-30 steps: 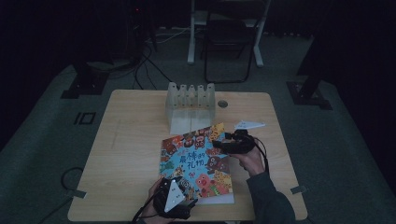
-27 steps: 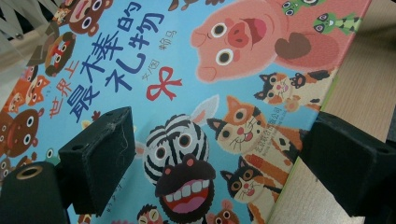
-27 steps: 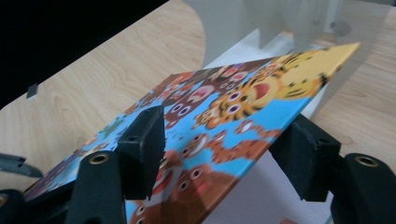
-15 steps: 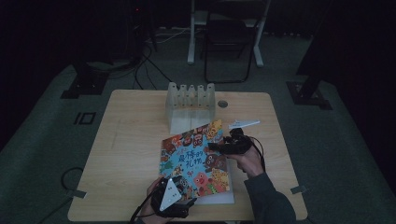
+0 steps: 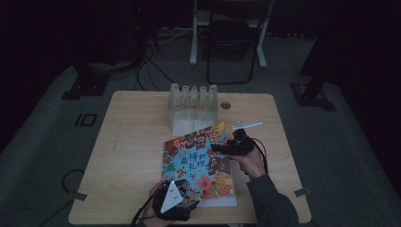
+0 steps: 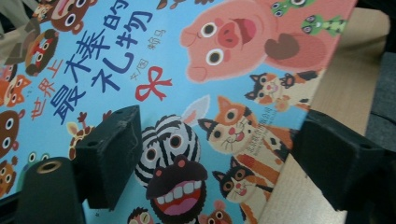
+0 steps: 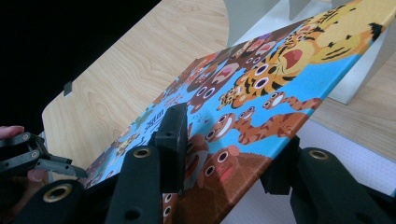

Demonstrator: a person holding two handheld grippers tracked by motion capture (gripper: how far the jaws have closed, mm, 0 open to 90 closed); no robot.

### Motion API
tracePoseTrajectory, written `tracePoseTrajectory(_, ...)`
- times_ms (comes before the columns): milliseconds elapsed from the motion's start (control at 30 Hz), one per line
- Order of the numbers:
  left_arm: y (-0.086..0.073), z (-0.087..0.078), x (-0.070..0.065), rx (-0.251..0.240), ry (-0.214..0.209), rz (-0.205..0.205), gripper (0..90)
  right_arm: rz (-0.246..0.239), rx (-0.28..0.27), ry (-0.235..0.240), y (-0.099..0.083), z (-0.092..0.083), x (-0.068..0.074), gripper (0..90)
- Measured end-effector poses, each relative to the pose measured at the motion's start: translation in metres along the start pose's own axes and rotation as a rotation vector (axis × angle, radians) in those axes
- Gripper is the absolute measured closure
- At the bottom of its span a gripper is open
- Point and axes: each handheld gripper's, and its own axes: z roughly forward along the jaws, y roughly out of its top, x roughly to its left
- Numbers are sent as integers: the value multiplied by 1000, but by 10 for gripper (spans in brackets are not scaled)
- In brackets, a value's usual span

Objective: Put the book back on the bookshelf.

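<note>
A picture book (image 5: 196, 161) with cartoon animals on a blue cover lies on the wooden table (image 5: 137, 156). My right gripper (image 5: 215, 147) reaches in from the right. Its jaws have just been closing on the book's right edge (image 7: 261, 84), one jaw on top of the cover and one beneath, and that edge is tilted up. My left gripper (image 5: 189, 205) hovers at the near corner of the book. Its jaws have just been closing a little but stand wide: one over the cover (image 6: 140, 56), the other past the edge over bare wood, neither pad pressing.
A clear slotted rack (image 5: 191, 106) stands just behind the book. A thin white strip (image 5: 247, 125) lies to the right of it. A white sheet (image 5: 220, 202) shows under the book's near edge. A chair (image 5: 231, 42) stands beyond the table.
The right gripper's jaws have drawn together on the book's right edge and the hand has edged slightly left. The left gripper has stayed at the near corner.
</note>
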Motion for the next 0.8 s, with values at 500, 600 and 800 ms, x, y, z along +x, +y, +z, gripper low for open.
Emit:
tracePoseTrajectory(500,-9,-31,41,-63,29,-134,190,-6,-33,40,1,-1,-1,649)
tracePoseTrajectory(600,-11,-33,49,-55,58,-157,191,-17,-35,42,1,-1,-1,649)
tracePoseTrajectory(800,-17,-35,64,-38,80,-220,209,-41,-51,43,-1,-2,1,649)
